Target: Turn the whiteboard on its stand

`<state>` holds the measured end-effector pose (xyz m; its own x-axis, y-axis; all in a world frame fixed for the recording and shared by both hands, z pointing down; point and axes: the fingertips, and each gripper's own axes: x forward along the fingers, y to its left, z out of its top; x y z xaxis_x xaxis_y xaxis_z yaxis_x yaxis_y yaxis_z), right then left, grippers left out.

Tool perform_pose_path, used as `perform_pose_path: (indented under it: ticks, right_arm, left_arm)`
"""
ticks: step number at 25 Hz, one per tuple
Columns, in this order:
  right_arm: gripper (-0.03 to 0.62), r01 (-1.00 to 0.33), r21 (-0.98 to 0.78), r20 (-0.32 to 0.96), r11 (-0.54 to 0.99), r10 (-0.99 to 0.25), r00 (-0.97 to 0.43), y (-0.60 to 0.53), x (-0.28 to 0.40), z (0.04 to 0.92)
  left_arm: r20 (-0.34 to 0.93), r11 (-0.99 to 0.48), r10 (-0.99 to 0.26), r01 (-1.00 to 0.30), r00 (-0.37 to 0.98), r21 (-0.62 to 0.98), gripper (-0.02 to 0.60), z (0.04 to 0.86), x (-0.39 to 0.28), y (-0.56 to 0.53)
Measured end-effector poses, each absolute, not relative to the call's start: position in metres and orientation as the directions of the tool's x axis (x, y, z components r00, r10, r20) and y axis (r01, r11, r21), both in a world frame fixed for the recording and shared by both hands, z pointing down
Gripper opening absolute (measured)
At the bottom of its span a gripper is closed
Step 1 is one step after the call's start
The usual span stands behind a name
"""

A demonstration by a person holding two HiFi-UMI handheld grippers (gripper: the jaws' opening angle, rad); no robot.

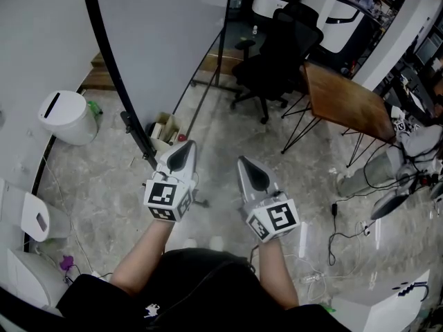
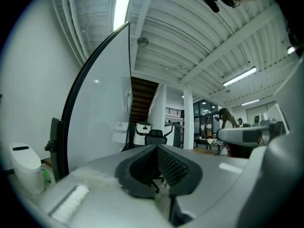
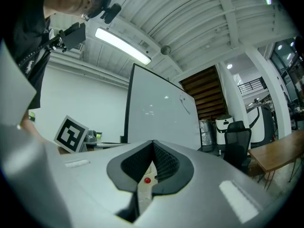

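The whiteboard (image 1: pixel 159 40) fills the upper left of the head view, its black frame edge (image 1: pixel 111 68) curving down to a black clamp bracket (image 1: pixel 135 131) on the stand. My left gripper (image 1: pixel 181 156) sits just right of that bracket, apart from it, and is shut on nothing. In the left gripper view the board (image 2: pixel 102 108) stands to the left of the closed jaws (image 2: pixel 156 147), with the bracket (image 2: pixel 56 144) further left. My right gripper (image 1: pixel 253 176) hangs beside the left one, over the floor. In its own view its jaws (image 3: pixel 153 142) meet, empty, with the whiteboard (image 3: pixel 156 113) standing ahead.
A white bin (image 1: pixel 68 117) stands left of the board and a small box (image 1: pixel 165 126) lies at its foot. A black office chair (image 1: pixel 277 47) and a wooden table (image 1: pixel 346 99) stand to the right. Cables (image 1: pixel 332 234) trail over the marble floor.
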<state>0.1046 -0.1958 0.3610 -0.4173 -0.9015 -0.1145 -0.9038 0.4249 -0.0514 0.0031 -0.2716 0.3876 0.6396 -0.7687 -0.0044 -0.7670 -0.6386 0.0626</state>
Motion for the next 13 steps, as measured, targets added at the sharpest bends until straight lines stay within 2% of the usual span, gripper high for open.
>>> perform_pose_path:
  ticks: [13]
  right_arm:
    - [0.005,-0.895,-0.045,-0.101,0.444,-0.893,-0.438,-0.209,0.103,0.363]
  left_arm:
    - [0.020,-0.602,-0.796,-0.795,0.605,0.069,0.003,0.398,-0.013,-0.285]
